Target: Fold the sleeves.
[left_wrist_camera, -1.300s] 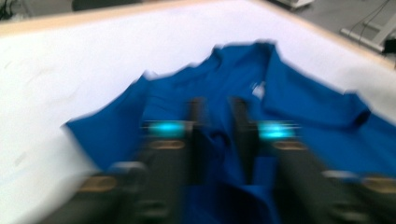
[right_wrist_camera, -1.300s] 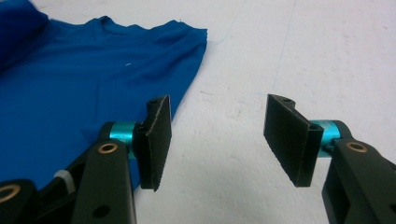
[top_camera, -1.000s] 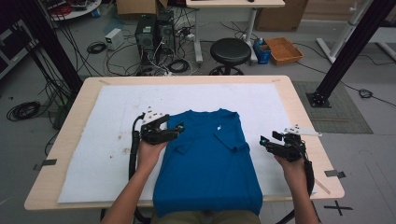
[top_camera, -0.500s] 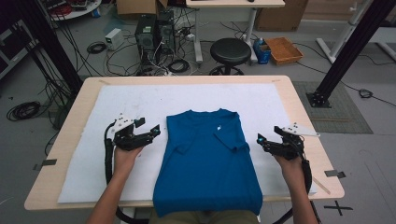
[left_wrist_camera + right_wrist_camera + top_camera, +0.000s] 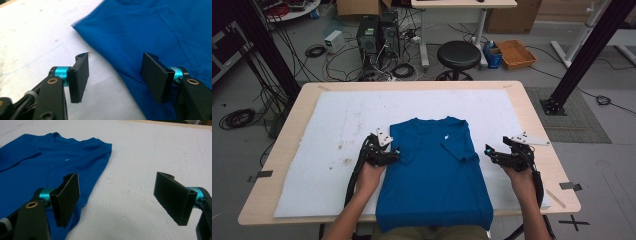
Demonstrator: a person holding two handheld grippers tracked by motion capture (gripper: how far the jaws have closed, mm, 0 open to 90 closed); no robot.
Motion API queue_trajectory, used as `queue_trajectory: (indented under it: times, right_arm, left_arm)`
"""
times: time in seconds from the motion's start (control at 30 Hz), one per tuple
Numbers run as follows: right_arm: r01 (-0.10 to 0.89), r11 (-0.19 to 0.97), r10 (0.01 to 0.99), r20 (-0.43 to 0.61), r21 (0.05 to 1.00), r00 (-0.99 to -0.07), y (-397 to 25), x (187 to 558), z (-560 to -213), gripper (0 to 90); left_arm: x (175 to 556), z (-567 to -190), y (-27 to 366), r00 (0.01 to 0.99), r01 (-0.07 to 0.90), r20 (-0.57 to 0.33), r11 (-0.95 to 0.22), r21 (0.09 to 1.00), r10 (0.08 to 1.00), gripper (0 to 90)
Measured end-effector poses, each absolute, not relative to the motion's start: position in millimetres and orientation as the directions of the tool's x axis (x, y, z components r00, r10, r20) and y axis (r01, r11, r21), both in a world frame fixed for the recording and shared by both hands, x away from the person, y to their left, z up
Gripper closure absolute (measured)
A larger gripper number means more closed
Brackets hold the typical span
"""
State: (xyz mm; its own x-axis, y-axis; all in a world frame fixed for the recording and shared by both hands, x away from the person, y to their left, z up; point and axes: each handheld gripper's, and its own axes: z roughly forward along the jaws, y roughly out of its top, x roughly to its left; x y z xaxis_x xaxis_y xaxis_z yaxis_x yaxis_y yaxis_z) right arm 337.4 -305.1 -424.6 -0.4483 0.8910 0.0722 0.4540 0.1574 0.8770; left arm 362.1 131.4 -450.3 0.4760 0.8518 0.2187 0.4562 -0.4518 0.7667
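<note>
A blue T-shirt [image 5: 434,170] lies flat in the middle of the white mat [image 5: 327,130], sleeves folded in, collar at the far end, hem hanging over the table's front edge. My left gripper [image 5: 395,155] is open at the shirt's left edge. In the left gripper view [image 5: 115,75] one jaw is over the mat and the other over the blue T-shirt [image 5: 155,30]. My right gripper [image 5: 488,150] is open just off the shirt's right edge. In the right gripper view [image 5: 117,197] its left jaw is above the T-shirt [image 5: 37,170] edge, and nothing is between its jaws.
The mat covers most of a wooden table [image 5: 537,125]. On the floor beyond the far edge are a black stool [image 5: 458,54], computer towers [image 5: 374,35], cables and an orange crate [image 5: 516,53]. Black frame posts [image 5: 582,55] stand at either side.
My left gripper swung out left over the mat, then came back right to the shirt's left edge. My right gripper has barely moved. The shirt lies as before.
</note>
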Motion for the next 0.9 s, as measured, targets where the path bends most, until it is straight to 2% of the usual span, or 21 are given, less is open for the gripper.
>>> queue_trajectory:
  times: [0.13, 0.27, 0.37, 0.5, 0.7, 0.9]
  right_arm:
    - [0.454, 0.158, 0.89, 0.073, 0.877, -0.45, -306, 338, -425, 20.6]
    - [0.453, 0.158, 0.889, 0.074, 0.877, -0.453, -305, 338, -424, 20.6]
    - [0.453, 0.156, 0.889, 0.075, 0.878, -0.452, -305, 338, -424, 20.6]
    - [0.45, 0.15, 0.886, 0.082, 0.88, -0.456, -306, 338, -423, 20.6]
    - [0.431, 0.164, 0.875, 0.071, 0.887, -0.479, -304, 340, -422, 20.6]
    - [0.429, 0.162, 0.876, 0.07, 0.889, -0.476, -300, 346, -421, 20.6]
  left_arm:
    - [362, -448, 145, 0.413, 0.482, 0.252, -0.445, 0.755, 0.875, 45.8]
    - [361, -445, 157, 0.424, 0.453, 0.15, -0.352, 0.819, 0.893, 41.4]
    - [358, -436, 171, 0.445, 0.388, 0.011, -0.204, 0.899, 0.895, 36.9]
    - [358, -429, 188, 0.534, 0.327, -0.115, -0.08, 0.941, 0.838, 26.4]
    - [352, -426, 202, 0.574, 0.283, -0.168, -0.002, 0.959, 0.802, 25.6]
    - [347, -429, 202, 0.568, 0.29, -0.147, -0.03, 0.956, 0.81, 25.6]
